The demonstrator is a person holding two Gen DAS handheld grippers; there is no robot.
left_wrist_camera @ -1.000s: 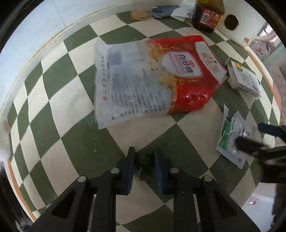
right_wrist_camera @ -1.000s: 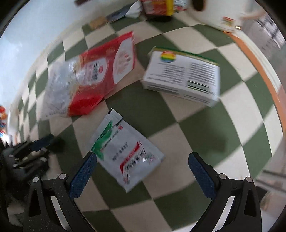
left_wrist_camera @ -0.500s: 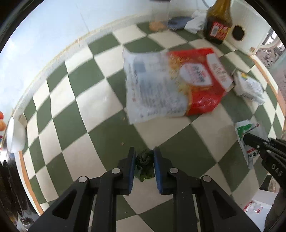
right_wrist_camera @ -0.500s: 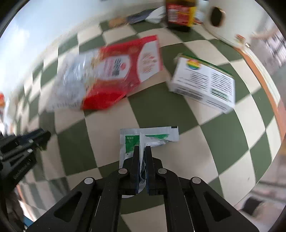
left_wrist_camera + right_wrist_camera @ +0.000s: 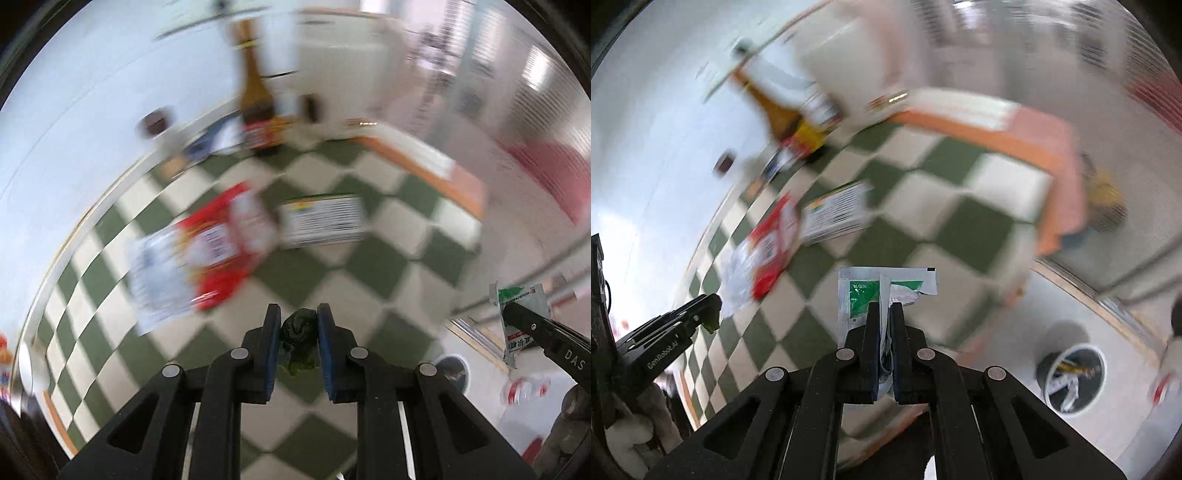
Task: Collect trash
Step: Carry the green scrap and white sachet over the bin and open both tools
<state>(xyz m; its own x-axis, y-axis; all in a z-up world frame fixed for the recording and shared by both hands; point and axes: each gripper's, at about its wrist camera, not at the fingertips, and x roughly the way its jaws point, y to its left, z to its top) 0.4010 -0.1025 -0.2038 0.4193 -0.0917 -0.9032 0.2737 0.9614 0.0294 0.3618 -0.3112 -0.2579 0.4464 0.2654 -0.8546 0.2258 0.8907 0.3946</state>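
Right wrist view: right gripper [image 5: 882,317] pinching green-and-white packet [image 5: 871,291], round black bin [image 5: 1071,376] lying low right, nearer than left gripper [image 5: 295,332] squeezing dark green scrap [image 5: 300,328].

Both fisheye views are bright, lit by even daylight with pale glare washing the upper right, where the walls bleach to white. Heavy motion blur smears the checkered counter [image 5: 373,258], the red bag [image 5: 221,251], the white box [image 5: 836,214] and the brown bottle [image 5: 256,107]. Only the near parts stay sharp: the left tongs [image 5: 299,332] and the right tongs [image 5: 885,325]. Straight lines bow toward the dark circular rim. Shadows are soft and faint.
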